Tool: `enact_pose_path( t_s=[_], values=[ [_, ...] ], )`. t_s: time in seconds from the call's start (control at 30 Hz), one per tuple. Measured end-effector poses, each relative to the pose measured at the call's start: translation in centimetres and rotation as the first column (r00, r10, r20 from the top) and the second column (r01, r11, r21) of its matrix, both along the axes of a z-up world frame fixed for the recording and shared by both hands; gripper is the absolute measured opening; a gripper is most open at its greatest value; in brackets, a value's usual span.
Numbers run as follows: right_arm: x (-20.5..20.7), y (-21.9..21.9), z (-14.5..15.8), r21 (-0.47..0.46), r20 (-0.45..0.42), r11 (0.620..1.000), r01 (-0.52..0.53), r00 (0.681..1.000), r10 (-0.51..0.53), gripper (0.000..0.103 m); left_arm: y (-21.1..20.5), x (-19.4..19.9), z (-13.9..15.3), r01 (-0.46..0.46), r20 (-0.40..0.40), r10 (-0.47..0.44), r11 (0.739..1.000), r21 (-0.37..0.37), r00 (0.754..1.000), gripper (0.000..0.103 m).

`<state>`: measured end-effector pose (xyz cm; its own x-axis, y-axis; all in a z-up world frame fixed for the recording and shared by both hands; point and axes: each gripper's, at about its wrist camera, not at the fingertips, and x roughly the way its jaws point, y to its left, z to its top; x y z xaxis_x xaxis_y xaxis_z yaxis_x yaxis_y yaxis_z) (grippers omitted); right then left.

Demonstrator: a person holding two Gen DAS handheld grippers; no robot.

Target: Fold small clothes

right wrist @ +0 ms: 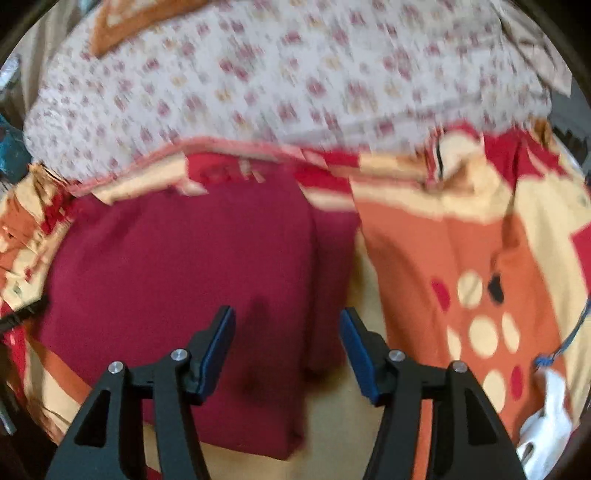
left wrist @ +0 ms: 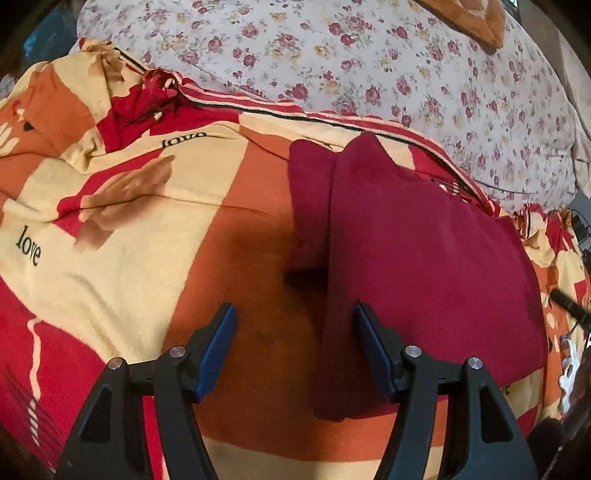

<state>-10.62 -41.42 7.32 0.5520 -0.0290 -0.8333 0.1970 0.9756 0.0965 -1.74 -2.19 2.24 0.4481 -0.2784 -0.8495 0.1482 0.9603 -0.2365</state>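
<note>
A maroon garment (left wrist: 424, 258) lies folded on an orange, red and cream blanket (left wrist: 110, 229), with a narrower maroon flap sticking out along its left side. My left gripper (left wrist: 295, 325) is open and empty, hovering over the garment's left edge. In the right wrist view the same garment (right wrist: 177, 295) lies on the blanket (right wrist: 461, 258). My right gripper (right wrist: 288, 325) is open and empty above the garment's right edge. The right wrist view is motion-blurred.
A white floral bedsheet (left wrist: 406, 66) covers the bed beyond the blanket and shows in the right wrist view (right wrist: 277, 81). An orange cushion (left wrist: 476, 22) lies at the far end. A white object (right wrist: 546, 413) and a blue cord (right wrist: 569, 332) sit at the right.
</note>
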Motion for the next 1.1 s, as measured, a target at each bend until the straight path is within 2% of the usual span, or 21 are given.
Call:
enact_pose_path(
  t_s=[0.17,0.3,0.43,0.53,0.67,0.7,0.73,0.77,0.8,0.83,1.0,1.1],
  values=[
    [4.3,5.2,2.4,0.109,0.090,0.980,-0.168,0.983,0.158,0.066,-0.8,0.0,0.0,0.032,0.007,-0.032,0.998,-0.051,0.999,0.046],
    [10.4,11.3,1.6,0.181,0.129,0.928,-0.327,0.943,0.307,0.076,-1.0,0.1,-0.3,0.076,0.015,-0.075,0.995,-0.069,0.997,0.046],
    [16.2,15.9,-0.2,0.244,0.100,0.900,-0.362,0.932,0.348,0.077,-0.4,0.2,-0.7,0.099,0.022,-0.097,0.988,-0.117,0.995,0.046],
    [18.9,18.5,-1.2,0.240,0.091,0.887,-0.395,0.918,0.385,0.077,-0.1,0.4,-0.8,0.120,0.027,-0.117,0.983,-0.138,0.993,0.046],
    [21.6,21.7,-3.2,0.142,0.028,0.858,-0.493,0.869,0.494,0.077,-0.2,0.5,-1.0,0.149,0.040,-0.145,0.979,-0.141,0.989,0.046],
    [22.1,22.1,-3.9,0.134,0.001,0.850,-0.510,0.857,0.515,0.075,-0.1,0.5,-1.0,0.150,0.038,-0.146,0.978,-0.145,0.988,0.046],
    [22.2,22.3,-4.4,0.134,-0.012,0.843,-0.520,0.850,0.527,0.061,-0.1,0.6,-1.0,0.151,0.037,-0.148,0.977,-0.151,0.988,0.046],
    [22.2,22.4,-4.8,0.135,-0.016,0.839,-0.526,0.846,0.533,0.035,0.1,0.6,-1.0,0.152,0.037,-0.148,0.976,-0.155,0.988,0.046],
    [22.1,22.3,-5.1,0.136,-0.013,0.837,-0.530,0.844,0.537,0.019,0.1,0.7,-1.0,0.151,0.034,-0.147,0.976,-0.160,0.989,0.046],
    [22.0,22.3,-5.1,0.125,-0.005,0.839,-0.529,0.846,0.534,0.008,0.2,0.8,-0.9,0.147,0.031,-0.144,0.975,-0.167,0.989,0.046],
    [21.6,22.7,-3.5,0.052,0.059,0.842,-0.537,0.843,0.535,0.006,0.7,0.8,-0.2,0.139,0.049,-0.133,0.974,-0.179,0.990,0.046],
    [22.4,22.6,-2.4,0.036,0.091,0.862,-0.506,0.861,0.501,0.006,0.7,0.7,-0.1,0.140,0.053,-0.133,0.976,-0.165,0.990,0.046]
  ],
)
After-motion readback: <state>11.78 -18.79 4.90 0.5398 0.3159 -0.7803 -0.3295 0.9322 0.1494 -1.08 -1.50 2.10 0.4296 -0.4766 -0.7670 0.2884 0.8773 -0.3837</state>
